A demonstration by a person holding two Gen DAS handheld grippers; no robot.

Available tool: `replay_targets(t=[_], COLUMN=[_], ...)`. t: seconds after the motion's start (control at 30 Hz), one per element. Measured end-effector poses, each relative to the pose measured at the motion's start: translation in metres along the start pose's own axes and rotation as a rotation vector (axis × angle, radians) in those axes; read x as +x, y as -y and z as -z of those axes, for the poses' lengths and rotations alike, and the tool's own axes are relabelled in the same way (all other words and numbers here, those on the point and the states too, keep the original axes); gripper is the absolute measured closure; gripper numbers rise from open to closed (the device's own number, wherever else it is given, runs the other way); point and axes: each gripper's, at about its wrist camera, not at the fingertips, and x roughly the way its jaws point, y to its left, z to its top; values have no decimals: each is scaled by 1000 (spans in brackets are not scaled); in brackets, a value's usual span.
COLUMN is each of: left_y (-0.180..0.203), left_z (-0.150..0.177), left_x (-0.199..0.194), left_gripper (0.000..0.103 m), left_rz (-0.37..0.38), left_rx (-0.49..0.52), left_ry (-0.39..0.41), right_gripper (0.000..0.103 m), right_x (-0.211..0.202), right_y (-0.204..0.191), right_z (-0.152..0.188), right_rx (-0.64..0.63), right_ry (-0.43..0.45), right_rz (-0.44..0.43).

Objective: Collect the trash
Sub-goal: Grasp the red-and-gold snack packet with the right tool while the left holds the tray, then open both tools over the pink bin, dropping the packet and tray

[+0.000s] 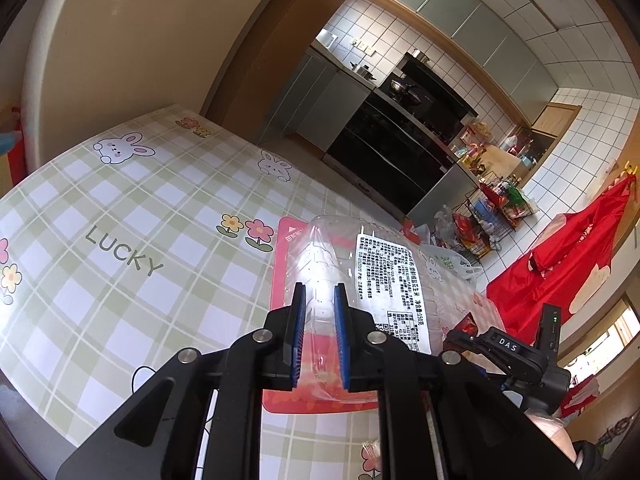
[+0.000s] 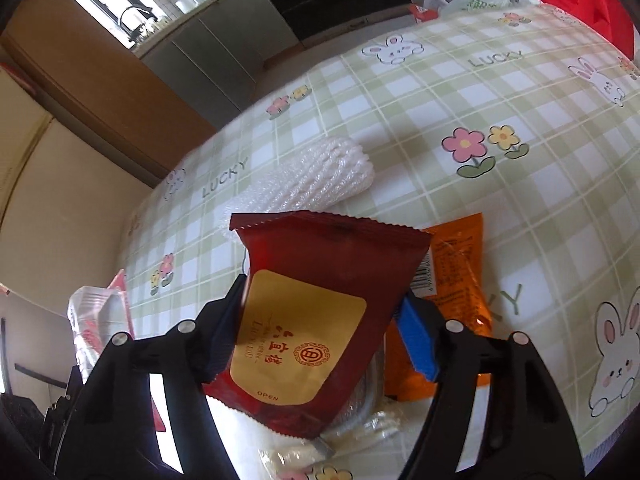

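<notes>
Between my right gripper's (image 2: 320,316) jaws sat a dark red snack wrapper (image 2: 316,304) with a gold label, both pads against its edges, tool tipped steeply down over the plaid tablecloth (image 2: 400,96). An orange packet (image 2: 460,272) and white foam netting (image 2: 316,178) lay just beyond. My left gripper (image 1: 320,332), angled gently downward, was clamped on a clear plastic package (image 1: 352,276) with a printed label, held above the table.

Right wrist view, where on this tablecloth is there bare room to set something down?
The tablecloth lies bare beyond the white foam net, from the pink and yellow flowers out to the far rabbit prints. It is crowded near the camera: the red wrapper between the right gripper's jaws, the orange packet and clear plastic scraps.
</notes>
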Motion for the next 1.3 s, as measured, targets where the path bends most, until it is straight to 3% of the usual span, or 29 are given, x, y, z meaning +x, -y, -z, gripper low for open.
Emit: replay_targets(t=[0.33,0.57,0.87,1.1,1.3], left_y=[27,47,67,77,77], left_z=[17,32,58,74,77], left_x=[-44,-78,-127,-153,-153], left_gripper=[89,89,89,89,89], left_rz=[35,66,108,122,121], left_rx=[77,112,146,174,178], left_ry=[12,22,35,38,28], right_gripper=[35,35,33,31,28], right_x=[-87,-138,-155,-158,-153], right_y=[1,7,33,39,40], right_z=[33,80,139,152,155], right_rx=[-146,-204,-173,-146,-145], right_ry=[121,138,81,35,-12], right_rz=[-54,-74,-57,-72,-88])
